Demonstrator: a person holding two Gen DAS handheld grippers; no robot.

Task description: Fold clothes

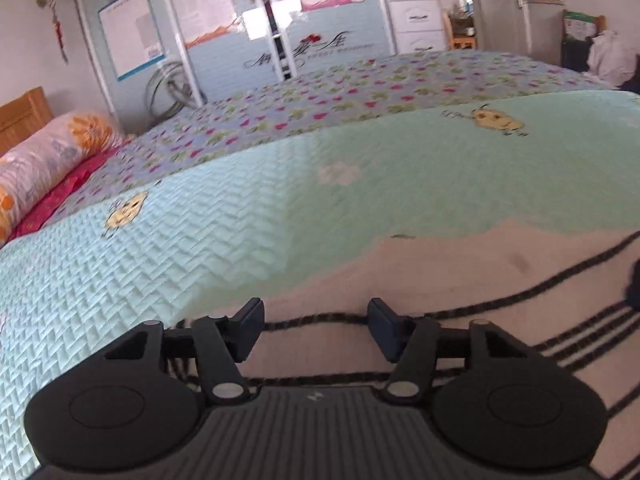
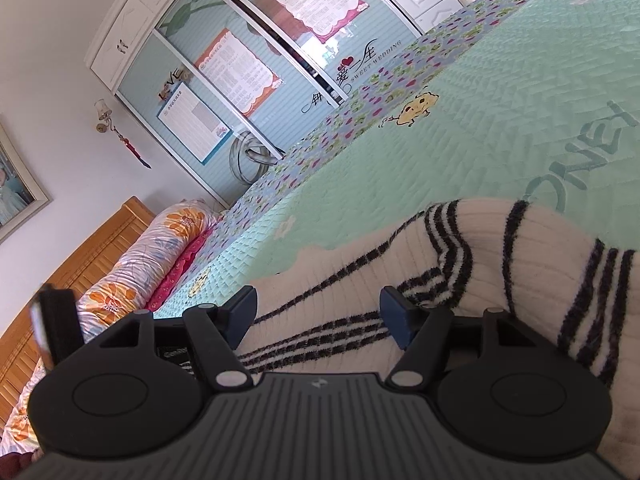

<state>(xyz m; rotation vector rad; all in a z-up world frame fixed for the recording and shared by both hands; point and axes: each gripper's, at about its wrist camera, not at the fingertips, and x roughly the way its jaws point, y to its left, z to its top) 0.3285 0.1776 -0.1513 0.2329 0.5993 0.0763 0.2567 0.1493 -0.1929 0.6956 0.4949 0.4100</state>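
Observation:
A cream knitted sweater with thin black stripes lies spread flat on the mint green quilted bedcover. My left gripper hovers low over its near part, open, with nothing pinched between the blue pads. In the right wrist view the sweater is bunched into a raised fold with grouped stripes, on the same bedcover. My right gripper stands open and wide just over this fabric. The cloth runs under and between its fingers, and the pads do not press on it.
A flowered bolster pillow and a wooden headboard sit at the left end of the bed. A floral sheet covers the far half. Sliding wardrobe doors, white drawers and a door stand beyond. A dark blurred object is at the left.

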